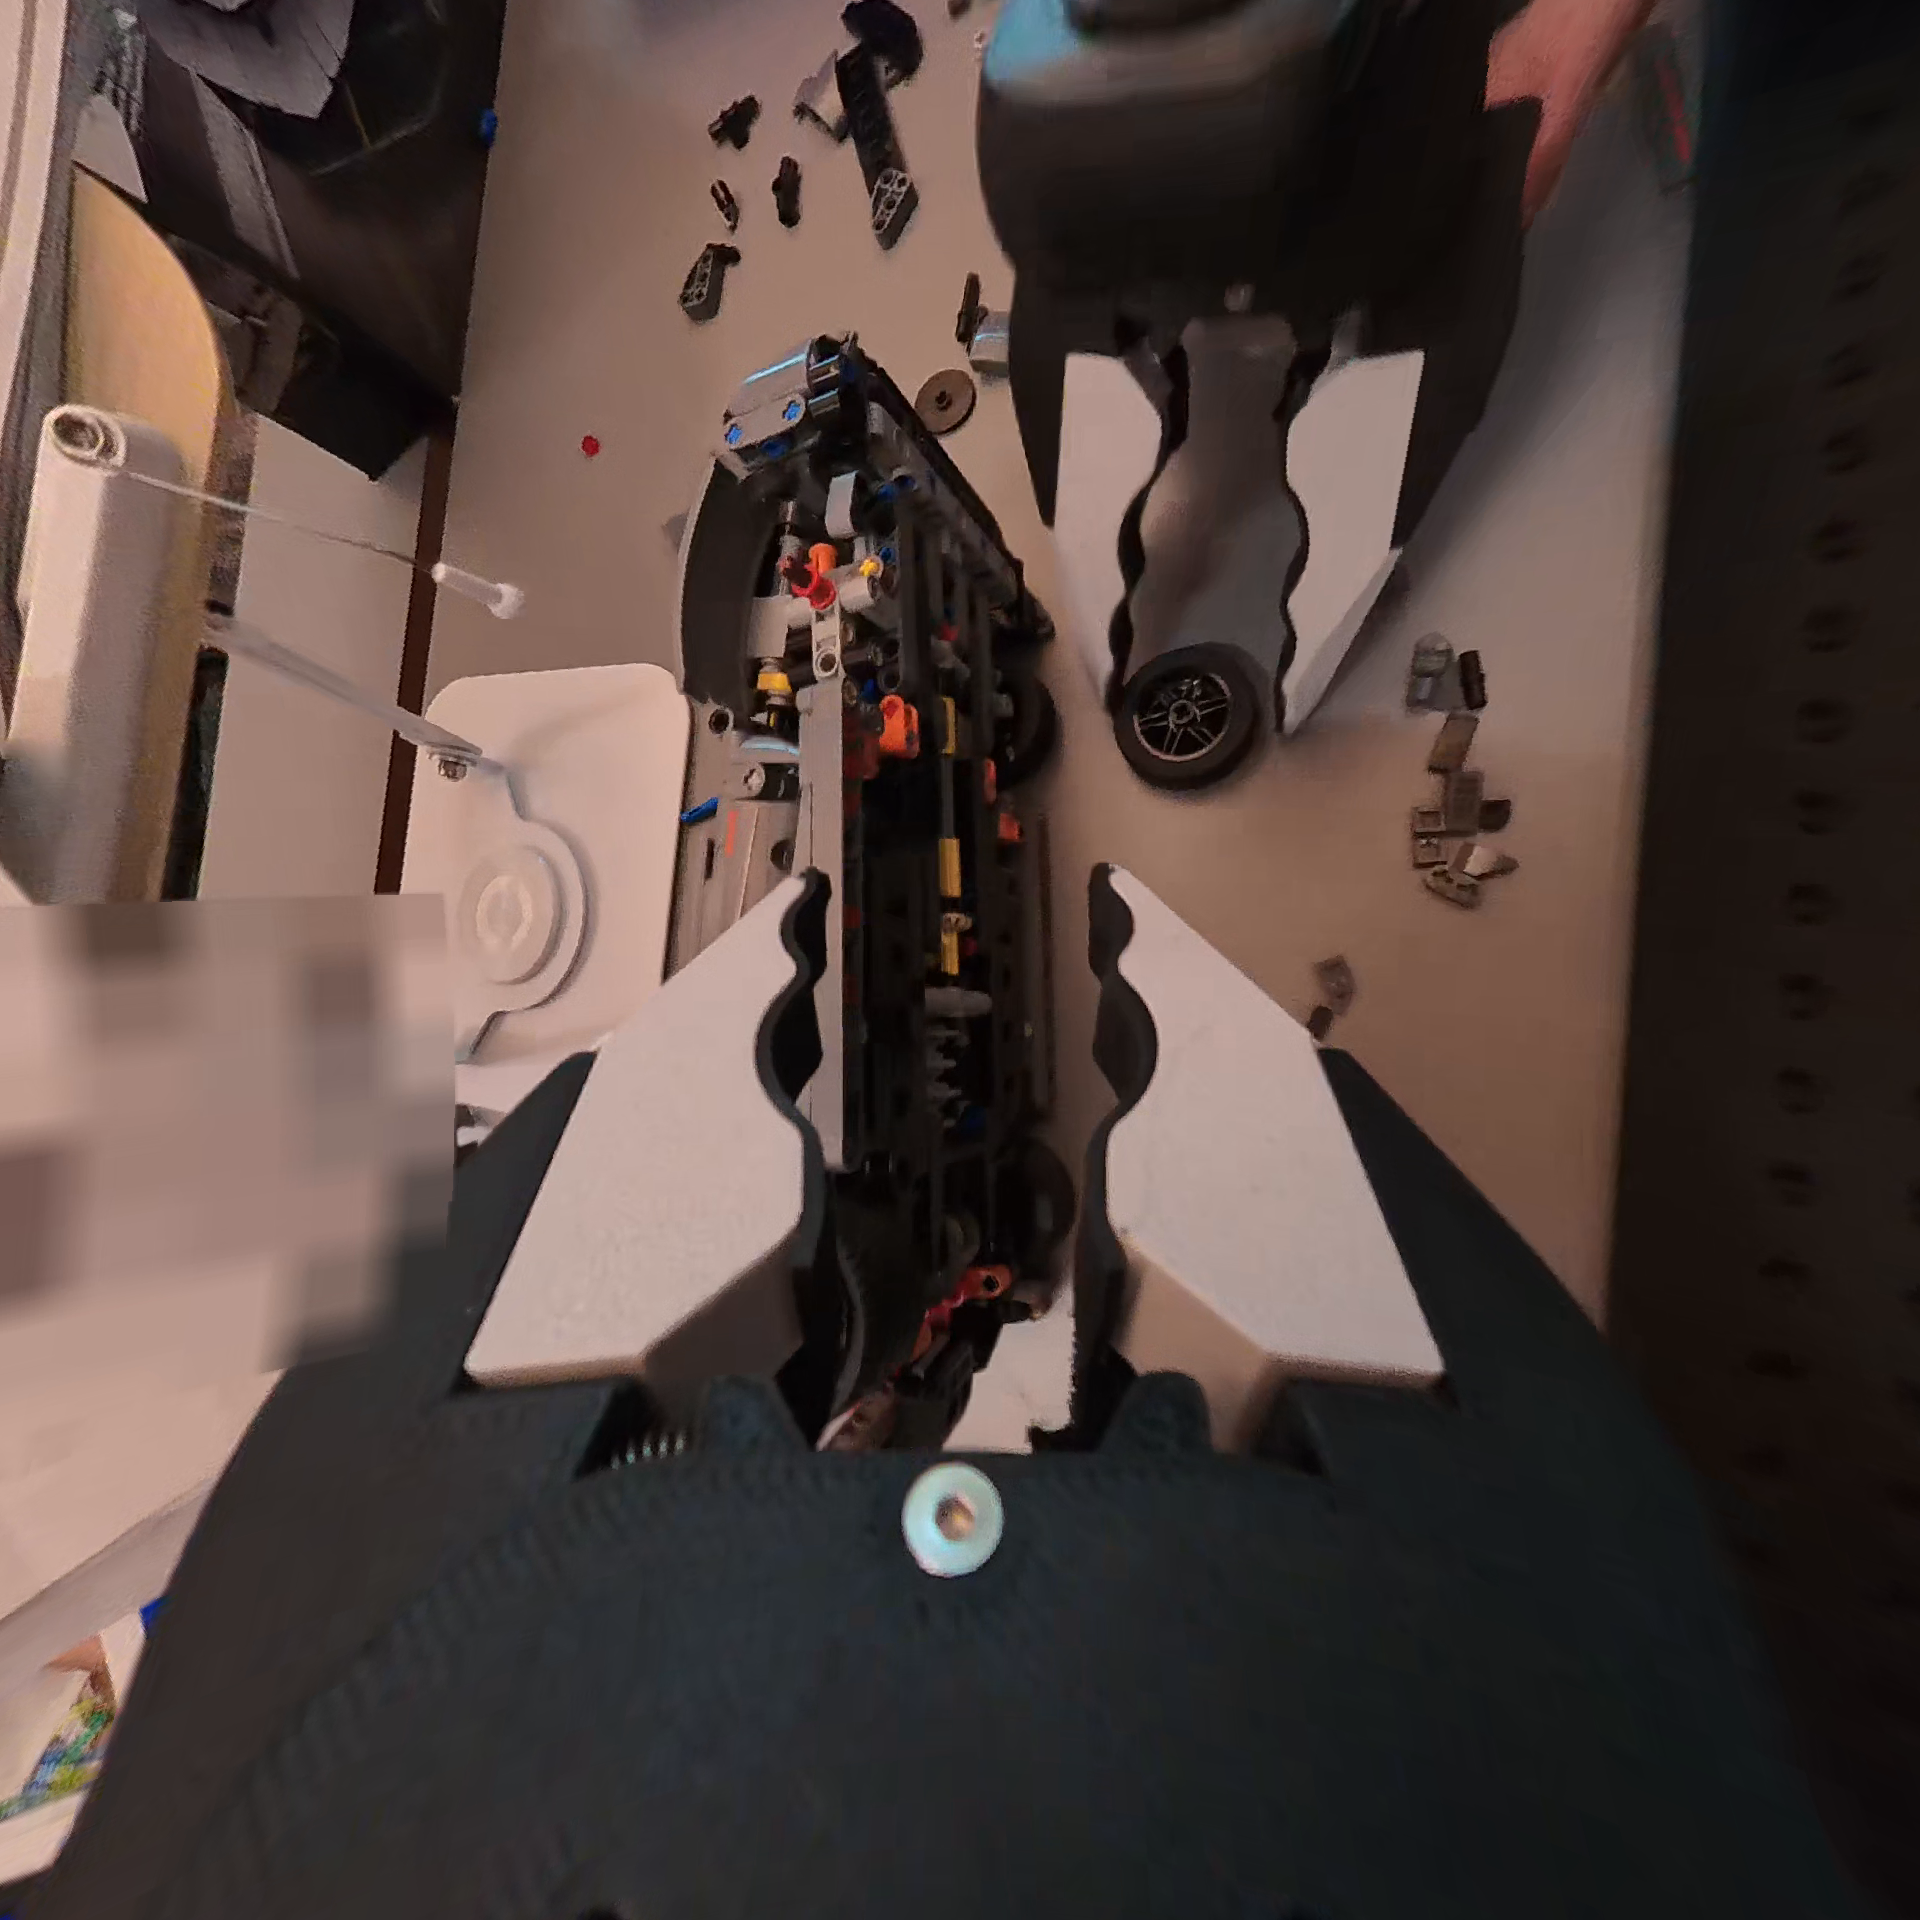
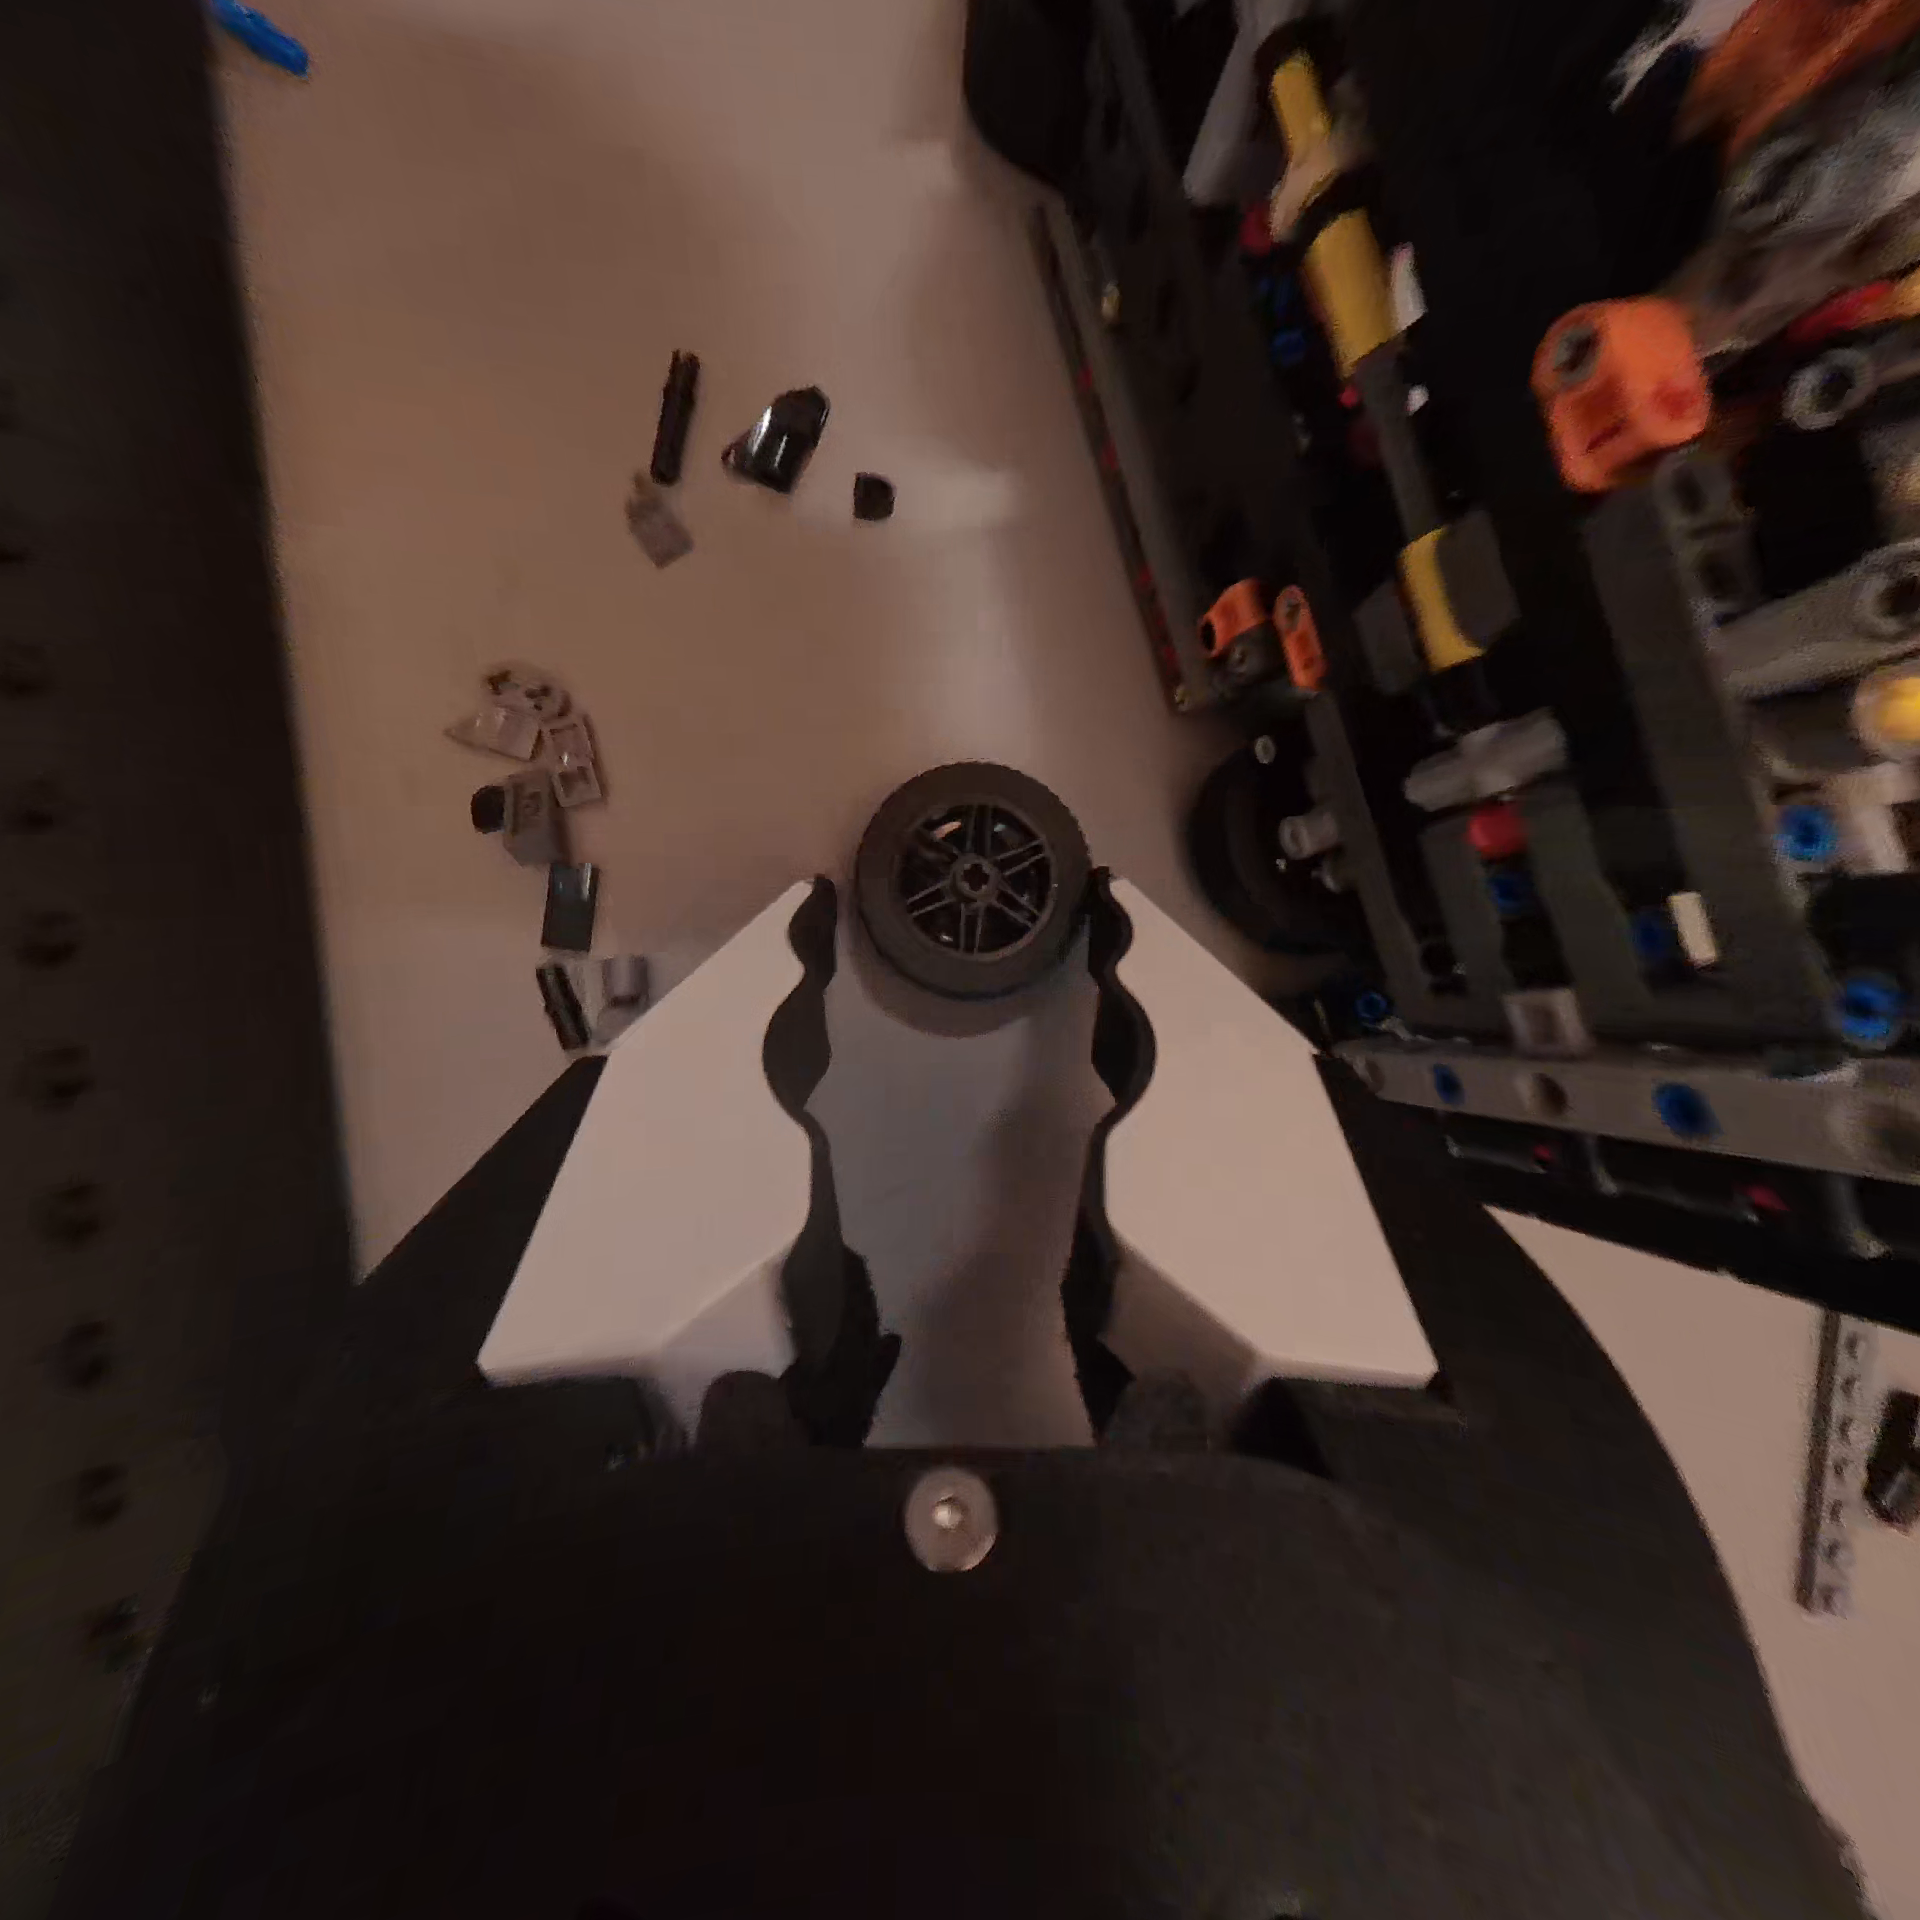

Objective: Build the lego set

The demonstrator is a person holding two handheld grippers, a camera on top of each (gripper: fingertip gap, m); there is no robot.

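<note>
Right gripper (image 2: 961, 894) is closed on a black wheel (image 2: 971, 883), pinched at the fingertips just above the pale worktop (image 2: 727, 260). Left gripper (image 1: 961, 883) straddles the half-built lego car chassis (image 1: 894, 831); its left finger touches the grey side beam, its right finger stands apart, so the jaws are spread. Chassis lies on the worktop between both grippers. Loose pieces: a small grey cluster (image 2: 540, 790) left of the wheel, three dark bits (image 2: 774, 436) beyond it.
</note>
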